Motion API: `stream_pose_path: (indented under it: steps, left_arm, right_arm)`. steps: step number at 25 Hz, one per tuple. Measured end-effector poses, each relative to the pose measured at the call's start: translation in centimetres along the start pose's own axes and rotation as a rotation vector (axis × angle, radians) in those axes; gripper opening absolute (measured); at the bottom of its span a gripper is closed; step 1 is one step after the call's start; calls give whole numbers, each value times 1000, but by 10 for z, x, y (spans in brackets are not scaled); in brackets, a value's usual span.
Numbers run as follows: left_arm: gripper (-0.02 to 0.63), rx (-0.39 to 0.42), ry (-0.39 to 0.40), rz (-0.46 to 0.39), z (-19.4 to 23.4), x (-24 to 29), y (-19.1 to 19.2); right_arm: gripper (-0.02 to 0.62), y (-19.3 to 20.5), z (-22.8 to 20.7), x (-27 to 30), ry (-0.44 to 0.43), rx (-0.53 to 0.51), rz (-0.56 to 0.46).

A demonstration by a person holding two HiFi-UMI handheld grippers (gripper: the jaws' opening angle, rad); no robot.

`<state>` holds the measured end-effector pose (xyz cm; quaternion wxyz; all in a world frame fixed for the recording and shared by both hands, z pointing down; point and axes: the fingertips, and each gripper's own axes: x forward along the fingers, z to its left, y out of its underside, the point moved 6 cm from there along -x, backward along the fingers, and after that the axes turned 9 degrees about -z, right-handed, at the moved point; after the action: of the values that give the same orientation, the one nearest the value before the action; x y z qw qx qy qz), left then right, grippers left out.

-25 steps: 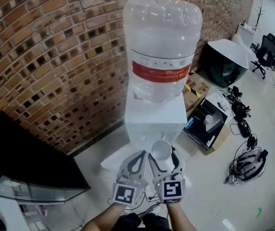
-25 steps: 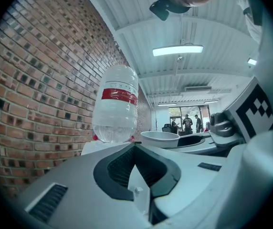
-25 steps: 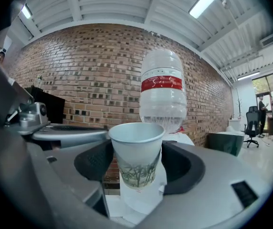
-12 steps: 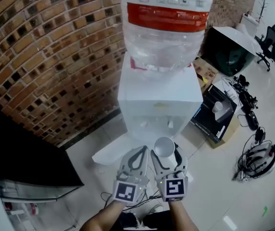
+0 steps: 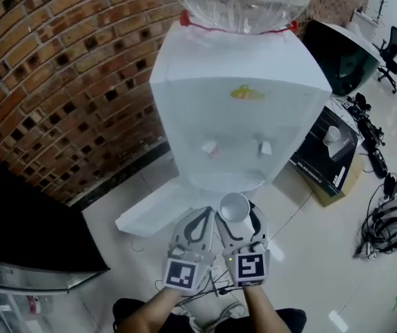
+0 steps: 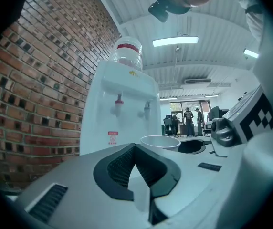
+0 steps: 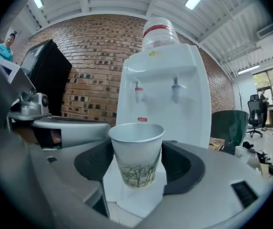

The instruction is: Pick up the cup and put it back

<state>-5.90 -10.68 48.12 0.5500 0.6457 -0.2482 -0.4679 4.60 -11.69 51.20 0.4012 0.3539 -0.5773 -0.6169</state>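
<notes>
A white paper cup (image 5: 234, 208) with a tree print stands upright between the jaws of my right gripper (image 5: 239, 222), which is shut on it; the same cup (image 7: 136, 152) fills the middle of the right gripper view. The cup's rim (image 6: 160, 141) also shows in the left gripper view. My left gripper (image 5: 196, 229) hangs just left of the right one, its jaws shut with nothing between them. Both are held low in front of a white water dispenser (image 5: 240, 123) with two taps (image 5: 210, 146) and a clear bottle (image 5: 241, 2) on top.
A brick wall (image 5: 66, 82) runs behind the dispenser. A black cabinet (image 5: 25, 220) stands at the left. Boxes (image 5: 327, 159), cables and a helmet (image 5: 393, 222) lie on the floor at the right. A white panel (image 5: 153, 210) lies at the dispenser's foot.
The head view has tilted down: the dispenser's front and taps now show and the bottle has slid up out of frame. Both grippers and the held cup keep their place.
</notes>
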Motion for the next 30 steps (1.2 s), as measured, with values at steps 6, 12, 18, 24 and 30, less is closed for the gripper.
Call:
stream_pose_path:
  steps: [6,12,18,24,30]
  left_arm:
    - [2,17,8,4,6,-20,82]
    - [2,11,-5,35,9,-31,145]
    - [2,-7,-25,69,14,-33,192]
    - [2,-7,-15,130,17,-31,229]
    - [2,2,-12,162,27,-23,259]
  right_arm:
    - [321,86,2,14,-2,10,-11]
    - [321,148,2,30,25,55,-39]
    - [321,205,-4,52,13,73,-79]
    - [321,271,-22,95,19,90,-53]
    - [321,319,-31,140,1,67,-32]
